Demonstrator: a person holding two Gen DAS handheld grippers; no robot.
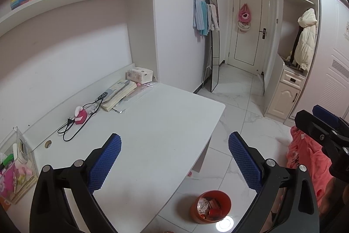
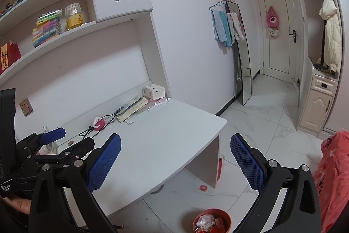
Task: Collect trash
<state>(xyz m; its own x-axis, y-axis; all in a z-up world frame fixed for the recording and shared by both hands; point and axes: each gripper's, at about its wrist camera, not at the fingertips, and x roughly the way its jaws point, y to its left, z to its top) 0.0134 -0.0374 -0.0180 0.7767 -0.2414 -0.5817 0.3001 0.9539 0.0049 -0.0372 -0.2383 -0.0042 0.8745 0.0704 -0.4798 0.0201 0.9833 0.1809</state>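
An orange trash bin (image 1: pixel 210 206) stands on the floor beside the white desk (image 1: pixel 157 128), holding crumpled paper and red scraps; it also shows in the right wrist view (image 2: pixel 211 221). My left gripper (image 1: pixel 174 158) is open and empty, raised over the desk's near edge and the floor. My right gripper (image 2: pixel 175 158) is open and empty, raised above the desk's front corner. A small pink scrap (image 2: pixel 202 187) lies on the floor by the desk leg, also seen in the left wrist view (image 1: pixel 189 174). Each gripper shows in the other's view, right (image 1: pixel 320 123) and left (image 2: pixel 67 141).
On the desk's back edge are a tissue pack (image 1: pixel 139 74), books (image 1: pixel 118 94), a black cable (image 1: pixel 74 126), a pink object (image 1: pixel 80 116) and a clear organiser (image 1: pixel 15 165). A red-orange cloth (image 2: pixel 333 178) lies at right. A mirror (image 2: pixel 242 62) leans on the wall.
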